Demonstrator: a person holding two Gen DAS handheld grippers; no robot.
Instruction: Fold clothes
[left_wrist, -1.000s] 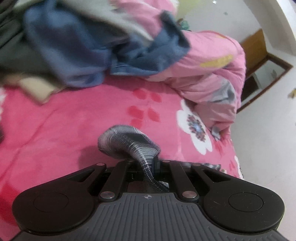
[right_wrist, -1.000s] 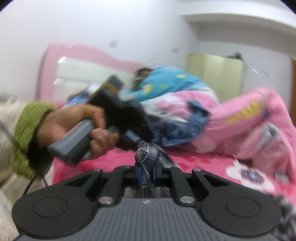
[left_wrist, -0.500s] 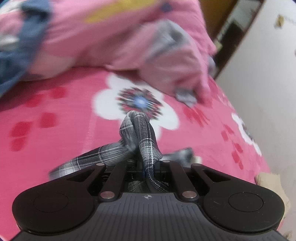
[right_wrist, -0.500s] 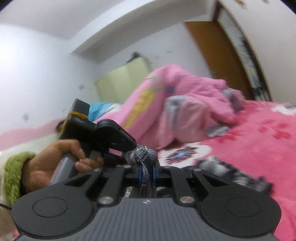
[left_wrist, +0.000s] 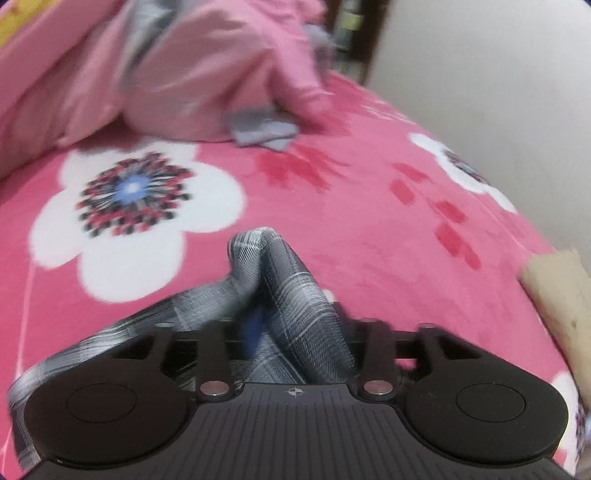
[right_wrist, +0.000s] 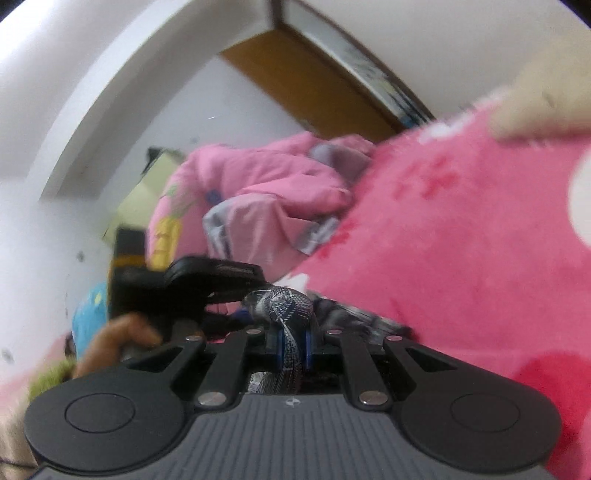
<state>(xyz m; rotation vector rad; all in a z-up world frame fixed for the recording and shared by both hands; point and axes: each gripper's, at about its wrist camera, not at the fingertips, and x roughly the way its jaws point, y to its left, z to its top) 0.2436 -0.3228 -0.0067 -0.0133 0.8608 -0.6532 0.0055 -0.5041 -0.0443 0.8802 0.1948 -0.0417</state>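
A grey plaid garment (left_wrist: 280, 280) is bunched between the fingers of my left gripper (left_wrist: 291, 332), which is shut on it; a strip of the cloth trails to the lower left over the pink floral bedspread (left_wrist: 369, 221). My right gripper (right_wrist: 291, 345) is shut on another bunch of the same plaid garment (right_wrist: 280, 302). In the right wrist view the left gripper (right_wrist: 207, 277) sits just to the left, held by a hand (right_wrist: 114, 339) with a green cuff. The view is strongly tilted.
A crumpled pink quilt (left_wrist: 166, 66) lies at the back of the bed. A grey scrap of cloth (left_wrist: 262, 127) rests beside it. A beige object (left_wrist: 557, 288) sits at the bed's right edge by the white wall. A wooden door (right_wrist: 314, 81) stands behind.
Both grippers swung right along the bed with the plaid garment held. The pile of blue and grey clothes left the left view. The right wrist view has rolled sharply.
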